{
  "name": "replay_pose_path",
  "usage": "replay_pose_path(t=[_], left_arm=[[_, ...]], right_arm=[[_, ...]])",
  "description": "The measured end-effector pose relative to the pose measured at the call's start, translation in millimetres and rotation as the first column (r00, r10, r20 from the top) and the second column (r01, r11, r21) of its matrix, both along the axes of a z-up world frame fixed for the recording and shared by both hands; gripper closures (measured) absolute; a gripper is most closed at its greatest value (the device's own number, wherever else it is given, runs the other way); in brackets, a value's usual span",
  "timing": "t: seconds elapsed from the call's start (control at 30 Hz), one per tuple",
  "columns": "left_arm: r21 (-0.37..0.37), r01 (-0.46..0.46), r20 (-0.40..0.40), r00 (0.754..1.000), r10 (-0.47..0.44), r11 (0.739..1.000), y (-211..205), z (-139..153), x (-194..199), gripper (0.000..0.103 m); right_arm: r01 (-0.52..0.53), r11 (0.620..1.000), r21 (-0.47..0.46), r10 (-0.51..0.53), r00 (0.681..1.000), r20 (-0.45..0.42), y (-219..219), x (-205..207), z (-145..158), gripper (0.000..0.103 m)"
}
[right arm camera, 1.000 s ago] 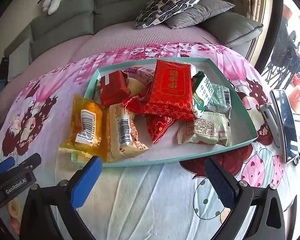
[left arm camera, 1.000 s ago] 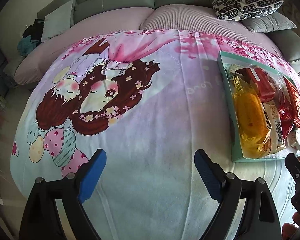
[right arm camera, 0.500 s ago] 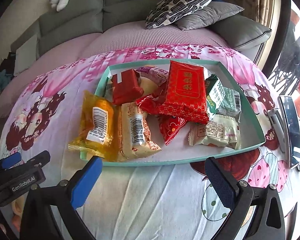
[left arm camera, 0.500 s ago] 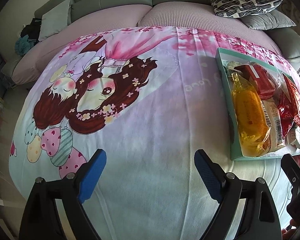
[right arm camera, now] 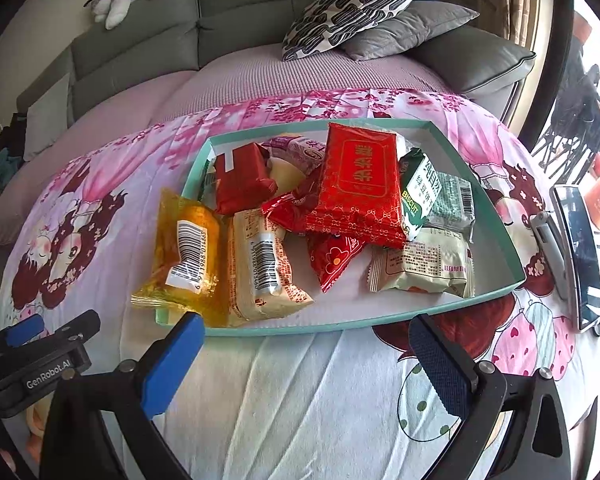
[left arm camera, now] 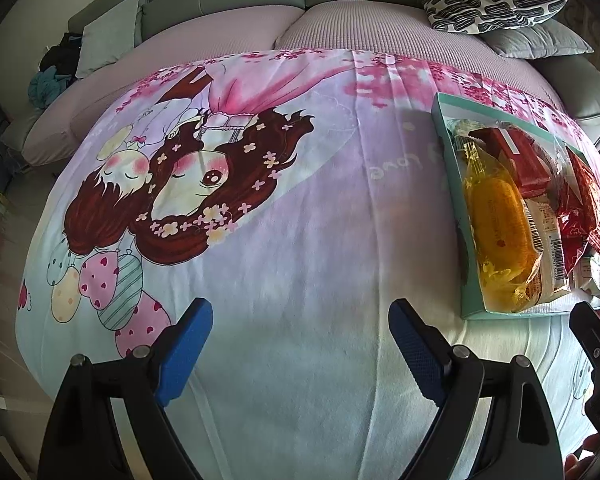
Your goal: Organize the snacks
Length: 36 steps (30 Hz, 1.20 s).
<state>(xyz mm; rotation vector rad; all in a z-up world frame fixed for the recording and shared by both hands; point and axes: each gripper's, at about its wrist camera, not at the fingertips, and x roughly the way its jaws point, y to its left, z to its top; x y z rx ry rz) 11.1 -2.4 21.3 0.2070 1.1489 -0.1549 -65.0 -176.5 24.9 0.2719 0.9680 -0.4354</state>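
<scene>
Left gripper (left arm camera: 300,344) wide, empty, over bare cartoon-print blanket (left arm camera: 300,240). Right gripper (right arm camera: 304,356) wide, empty, just short of teal tray (right arm camera: 500,236). Snack packets heaped in tray; yellow packet (right arm camera: 184,256) overhanging near-left rim, red packet (right arm camera: 360,184) topmost.

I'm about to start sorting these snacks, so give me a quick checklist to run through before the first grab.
1. Left gripper open and empty: ok.
2. Right gripper open and empty: ok.
3. Shallow teal cardboard tray flat on the cartoon-print blanket: ok.
4. Yellow cellophane snack packet fully inside the tray: not ok, it overhangs the near left corner.
5. Large red foil packet free to lift: ok, it lies on top.
6. Phone on its stand clear of the tray: ok.
</scene>
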Motion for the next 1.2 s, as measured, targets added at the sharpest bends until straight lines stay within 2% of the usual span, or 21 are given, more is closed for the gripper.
replay_pose_path(t=[1.2], left_arm=[[-0.002,-0.001,-0.005,1.0,0.001,1.0,1.2,-0.1,0.9,0.013]], right_arm=[[-0.008,1.0,0.004,0.008,1.0,-0.013,1.8,1.9,-3.5,0.0]])
